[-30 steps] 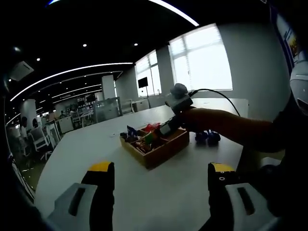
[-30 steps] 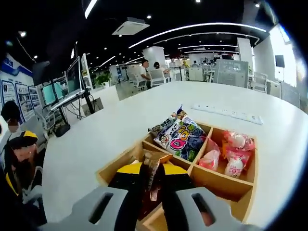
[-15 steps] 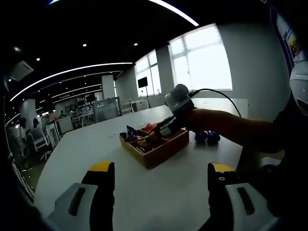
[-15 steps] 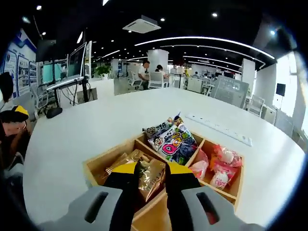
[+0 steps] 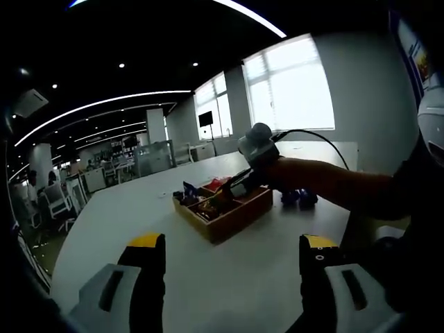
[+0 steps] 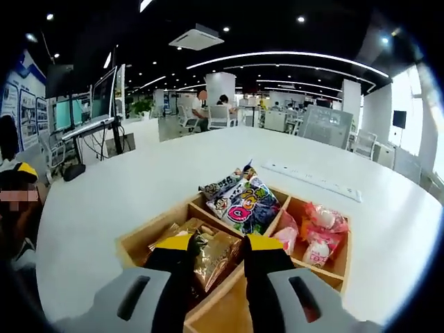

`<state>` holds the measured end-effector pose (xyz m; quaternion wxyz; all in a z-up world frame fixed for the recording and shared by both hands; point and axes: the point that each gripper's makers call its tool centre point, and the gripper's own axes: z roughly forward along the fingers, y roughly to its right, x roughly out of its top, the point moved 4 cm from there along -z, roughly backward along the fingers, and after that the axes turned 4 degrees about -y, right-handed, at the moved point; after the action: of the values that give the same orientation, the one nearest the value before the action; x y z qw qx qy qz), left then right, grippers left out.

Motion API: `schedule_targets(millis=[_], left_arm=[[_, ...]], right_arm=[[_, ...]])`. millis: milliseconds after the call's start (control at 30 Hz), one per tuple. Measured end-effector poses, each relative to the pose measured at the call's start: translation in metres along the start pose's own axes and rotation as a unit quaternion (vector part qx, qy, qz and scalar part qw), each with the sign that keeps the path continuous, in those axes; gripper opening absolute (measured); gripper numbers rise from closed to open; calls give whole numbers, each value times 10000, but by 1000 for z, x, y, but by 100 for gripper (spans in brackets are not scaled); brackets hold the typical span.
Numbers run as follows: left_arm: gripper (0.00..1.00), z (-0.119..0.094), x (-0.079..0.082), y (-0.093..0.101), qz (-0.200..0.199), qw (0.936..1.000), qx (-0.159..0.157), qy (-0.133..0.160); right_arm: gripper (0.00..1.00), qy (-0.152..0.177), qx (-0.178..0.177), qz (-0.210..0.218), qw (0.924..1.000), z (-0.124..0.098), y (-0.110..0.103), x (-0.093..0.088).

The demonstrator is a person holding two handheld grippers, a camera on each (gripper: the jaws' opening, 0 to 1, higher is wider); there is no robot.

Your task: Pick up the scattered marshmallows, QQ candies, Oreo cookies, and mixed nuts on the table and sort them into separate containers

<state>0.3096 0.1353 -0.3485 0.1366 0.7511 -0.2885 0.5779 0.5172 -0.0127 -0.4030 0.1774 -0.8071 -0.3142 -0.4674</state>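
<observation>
On the white table stands a wooden tray point(image 6: 148, 234) split into compartments. My right gripper point(image 6: 216, 244) hangs over its near-left compartment, jaws a little apart, with a golden-brown nut packet point(image 6: 211, 255) lying between and below them in that compartment. Colourful QQ candy bags point(image 6: 246, 202) fill the far-left compartment and pink marshmallow packets point(image 6: 318, 234) the right one. In the left gripper view my left gripper point(image 5: 232, 243) is held wide open and empty, well short of the tray point(image 5: 232, 216). There the right gripper point(image 5: 227, 192) reaches into the tray from the right. Small blue packets point(image 5: 300, 197) lie on the table behind the tray.
A white power strip point(image 6: 312, 182) lies on the table beyond the tray. The person's forearm point(image 5: 326, 182) stretches across the right of the left gripper view. Office desks, chairs and monitors point(image 6: 90, 104) stand past the table's rounded edge.
The right gripper's jaws have parted from the nut packet they were pinching, leaving it in the near-left compartment, and the gripper has lifted slightly. The left gripper has not moved.
</observation>
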Motion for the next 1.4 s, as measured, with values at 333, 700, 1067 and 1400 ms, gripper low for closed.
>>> schedule_targets(millis=[333,700,1067,1400], left_arm=[[82,1,-1,0,8,10000,2,-41],[84,0,0,-1,-68,10000,36,24],[84,-1,0,-2,-61,10000,53,35],[84,-1,1,-2,-56,10000,62,31]], right_arm=[[33,97,29,384,9992,9,11,2],[40,165,37,548,9984,10,12,4],[49,216,48,686,9974,7,11,5],[53,372,36,823,9959,-1,11,10]])
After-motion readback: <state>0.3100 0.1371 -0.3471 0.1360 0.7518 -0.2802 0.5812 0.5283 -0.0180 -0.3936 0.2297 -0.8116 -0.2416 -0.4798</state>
